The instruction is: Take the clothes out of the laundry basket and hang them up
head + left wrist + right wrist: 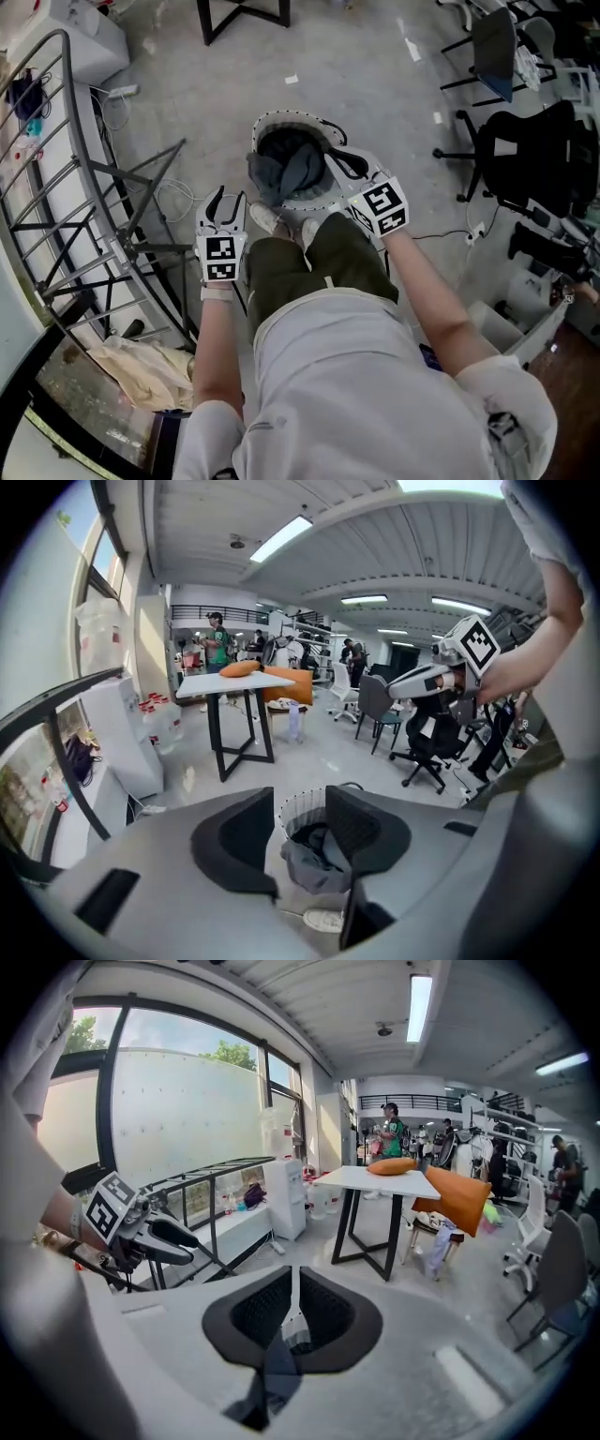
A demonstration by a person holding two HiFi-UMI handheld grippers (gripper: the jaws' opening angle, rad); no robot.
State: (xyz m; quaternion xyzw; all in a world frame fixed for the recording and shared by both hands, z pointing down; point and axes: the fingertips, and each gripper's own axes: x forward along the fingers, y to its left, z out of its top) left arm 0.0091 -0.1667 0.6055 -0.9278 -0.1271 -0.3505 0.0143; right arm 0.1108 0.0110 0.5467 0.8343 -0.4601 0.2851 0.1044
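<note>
The laundry basket (265, 123) stands on the floor before the person's shoes (267, 218), with a metal drying rack (79, 112) at left and an office chair (539, 155) at right. The right gripper (293, 1312) pinches a dark garment (277, 1372), whose narrow strip trails lengthwise down toward the basket. The left gripper (300, 832) is spread and empty.

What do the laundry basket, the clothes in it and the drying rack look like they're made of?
Laundry basket: probably white plastic or coated wire mesh; its wall shows fine holes and lets light through.
Dark clothes: soft fabric, matte and crumpled in loose folds; whether woven or knit can't be told.
Drying rack: likely metal tubing, grey with a slight sheen, with thin straight bars on a curved frame.
</note>
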